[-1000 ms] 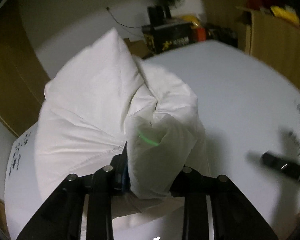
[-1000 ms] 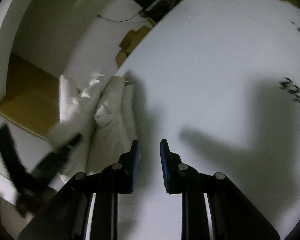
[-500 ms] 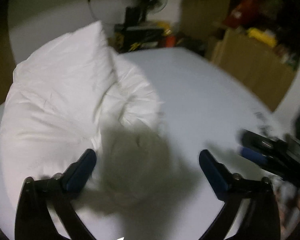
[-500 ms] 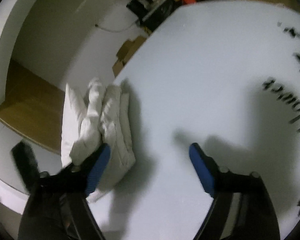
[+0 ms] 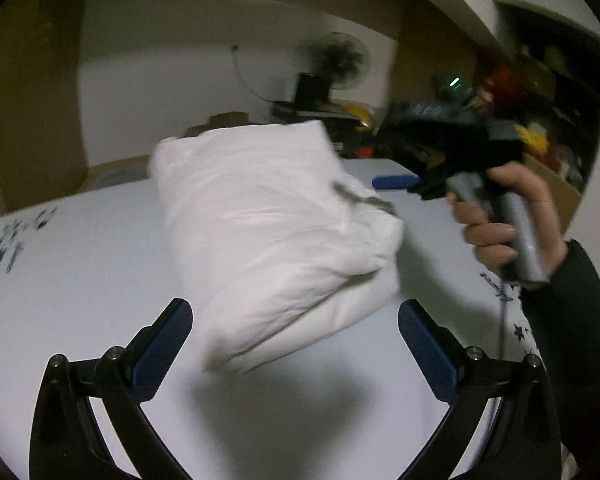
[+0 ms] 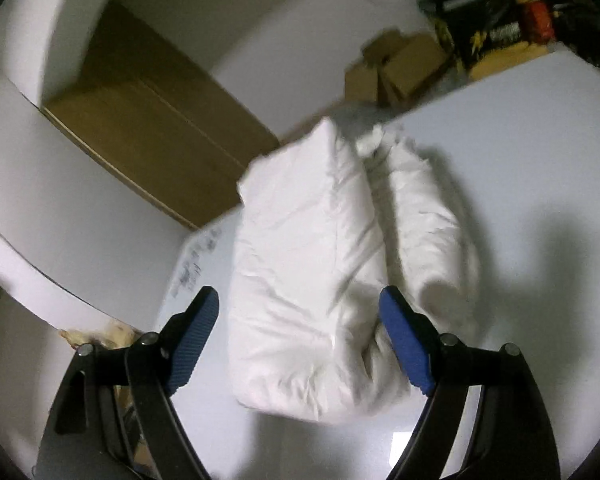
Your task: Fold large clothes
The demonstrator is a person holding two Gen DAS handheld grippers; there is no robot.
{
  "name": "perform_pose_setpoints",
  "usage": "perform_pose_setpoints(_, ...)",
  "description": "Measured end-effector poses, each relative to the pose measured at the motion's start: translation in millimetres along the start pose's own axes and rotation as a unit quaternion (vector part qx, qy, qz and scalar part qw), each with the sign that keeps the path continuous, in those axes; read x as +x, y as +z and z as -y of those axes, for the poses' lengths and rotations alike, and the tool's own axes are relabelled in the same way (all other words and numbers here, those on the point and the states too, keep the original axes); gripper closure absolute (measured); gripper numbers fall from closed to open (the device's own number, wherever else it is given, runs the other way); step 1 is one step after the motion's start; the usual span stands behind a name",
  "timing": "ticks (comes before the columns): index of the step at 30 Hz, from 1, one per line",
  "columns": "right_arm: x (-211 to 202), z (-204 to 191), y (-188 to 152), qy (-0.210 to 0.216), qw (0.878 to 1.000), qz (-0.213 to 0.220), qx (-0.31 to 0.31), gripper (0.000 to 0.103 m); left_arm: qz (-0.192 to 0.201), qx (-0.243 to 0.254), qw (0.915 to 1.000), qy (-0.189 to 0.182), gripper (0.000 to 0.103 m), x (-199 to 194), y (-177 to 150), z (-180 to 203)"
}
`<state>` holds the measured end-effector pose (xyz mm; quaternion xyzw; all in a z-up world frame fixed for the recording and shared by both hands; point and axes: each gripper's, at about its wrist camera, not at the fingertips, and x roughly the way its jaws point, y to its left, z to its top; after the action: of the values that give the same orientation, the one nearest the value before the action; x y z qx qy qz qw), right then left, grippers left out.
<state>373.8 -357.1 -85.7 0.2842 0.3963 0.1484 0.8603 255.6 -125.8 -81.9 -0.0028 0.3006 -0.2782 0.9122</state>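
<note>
The folded white padded garment (image 5: 276, 232) lies on the white table (image 5: 80, 280) near its far edge, both the left gripper (image 5: 296, 344) and right gripper (image 6: 300, 340) spread wide and empty just before it, so the puffy bundle could spring open unheld.

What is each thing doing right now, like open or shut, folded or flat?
Left hand-held gripper: open, holding nothing.
Right hand-held gripper: open, holding nothing.
White garment: folded into a puffy bundle, resting on the table.
Table: bundle resting on it.
Fan: too blurred to tell.
</note>
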Motion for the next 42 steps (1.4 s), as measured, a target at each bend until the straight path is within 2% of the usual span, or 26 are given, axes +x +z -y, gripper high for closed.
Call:
perform_pose_setpoints(3,35,7,8,-0.049,0.998,-0.046,0.002,0.020,0.006,-0.023,0.9997,0.008,0.000,-13,-6,-23)
perform_pose_setpoints(4,44,10,5,-0.050,0.997,-0.064,0.007,0.020,0.008,-0.028,0.9995,0.010,0.000,-16,-8,-30)
perform_pose_setpoints(6,53,10,-2,-0.025,0.995,-0.097,0.004,0.021,0.011,-0.037,0.9992,0.011,0.000,-23,-10,-41)
perform_pose_setpoints(7,53,7,-5,-0.021,0.995,-0.102,-0.007,0.021,0.010,-0.043,0.9990,0.011,0.000,-28,-10,-49)
perform_pose_setpoints(10,58,-4,-19,-0.043,0.988,-0.139,-0.056,0.021,0.006,-0.060,0.9982,0.005,0.000,-30,-6,-60)
perform_pose_setpoints(12,74,-3,-24,-0.067,0.980,-0.176,-0.062,0.021,0.002,-0.068,0.9977,-0.003,0.000,-30,-7,-62)
perform_pose_setpoints(13,76,0,-24,-0.072,0.980,-0.177,-0.054,0.022,0.002,-0.070,0.9975,-0.006,0.000,-30,-7,-63)
perform_pose_setpoints(15,73,8,-17,-0.069,0.985,-0.156,-0.016,0.048,0.003,-0.070,0.9975,-0.010,0.000,-34,-10,-64)
perform_pose_setpoints(16,70,13,-14,-0.062,0.986,-0.152,0.002,0.077,0.004,-0.070,0.9975,-0.009,0.000,-36,-12,-65)
perform_pose_setpoints(17,64,18,-11,-0.039,0.988,-0.151,0.022,0.090,0.004,-0.071,0.9975,-0.008,0.000,-38,-14,-66)
perform_pose_setpoints(20,22,19,-11,0.019,0.993,-0.109,0.031,0.095,0.007,-0.082,0.9966,0.001,0.000,-43,-16,-78)
perform_pose_setpoints(22,-3,24,-19,0.044,0.996,-0.080,0.026,0.095,0.008,-0.094,0.9955,0.011,0.000,-41,-16,-87)
perform_pose_setpoints(23,-6,35,-26,0.027,0.996,-0.075,0.029,0.095,0.005,-0.106,0.9941,0.019,0.000,-38,-13,-94)
perform_pose_setpoints(25,16,68,-41,0.005,0.992,-0.104,0.068,0.094,-0.011,-0.129,0.9910,0.034,0.000,-29,-4,-104)
perform_pose_setpoints(27,27,84,-48,0.024,0.990,-0.111,0.090,0.094,-0.021,-0.146,0.9870,0.063,0.000,-18,17,-114)
perform_pose_setpoints(30,16,87,-50,0.032,0.992,-0.088,0.080,0.088,-0.018,-0.148,0.9816,0.119,0.000,-2,62,-125)
perform_pose_setpoints(33,7,77,-45,0.021,0.995,-0.062,0.075,0.073,-0.003,-0.134,0.9790,0.154,0.000,16,117,-135)
perform_pose_setpoints(34,-3,72,-41,0.021,0.996,-0.046,0.071,0.062,0.001,-0.128,0.9781,0.164,0.000,21,130,-136)
perform_pose_setpoints(35,-19,64,-39,0.017,0.998,-0.018,0.063,0.044,0.006,-0.122,0.9765,0.177,0.000,28,146,-138)
perform_pose_setpoints(37,-48,39,-26,-0.031,0.998,0.051,0.033,0.029,0.009,-0.113,0.9745,0.194,0.000,39,166,-139)
perform_pose_setpoints(39,-66,4,-9,-0.083,0.991,0.099,-0.023,0.030,0.007,-0.106,0.9713,0.213,0.000,52,179,-139)
perform_pose_setpoints(40,-67,-14,2,-0.113,0.986,0.107,-0.053,0.032,0.006,-0.099,0.9703,0.221,0.000,64,185,-137)
perform_pose_setpoints(42,-53,-45,19,-0.141,0.978,0.112,-0.102,0.035,-0.004,-0.086,0.9666,0.241,0.000,92,191,-140)
